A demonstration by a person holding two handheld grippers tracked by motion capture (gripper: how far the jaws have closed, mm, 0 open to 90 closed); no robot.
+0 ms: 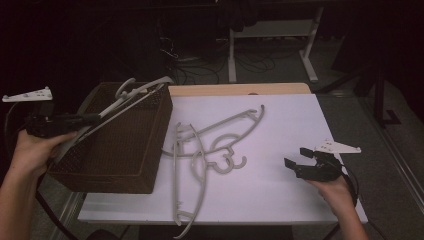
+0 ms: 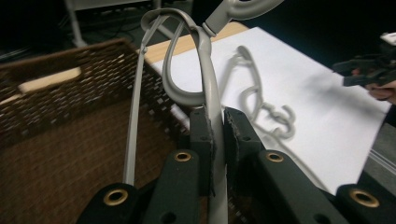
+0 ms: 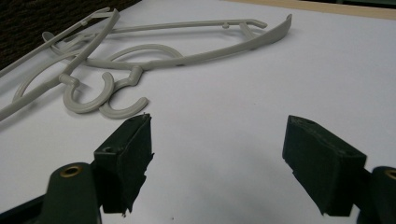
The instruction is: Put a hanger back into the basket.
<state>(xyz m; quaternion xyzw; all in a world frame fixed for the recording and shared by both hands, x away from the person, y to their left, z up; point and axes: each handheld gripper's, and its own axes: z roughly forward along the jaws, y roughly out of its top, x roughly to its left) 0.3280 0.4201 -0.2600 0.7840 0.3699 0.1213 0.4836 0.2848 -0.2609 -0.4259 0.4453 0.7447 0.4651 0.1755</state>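
Hanger transfer, placing phase: my left gripper (image 1: pixel 90 119) is clamped on the arm of a grey hanger (image 1: pixel 131 97), which lies slantwise over the wicker basket (image 1: pixel 150 150) at about nine o'clock on the table, its hook poking past the far rim. I judge the clean finish is to tip the hook end down inside the walls before I loosen the pads, lest it catch on the weave. My right gripper (image 1: pixel 299 165), jaws parted and empty, waits at four o'clock, near the hangers left on the white board (image 1: pixel 210 150).
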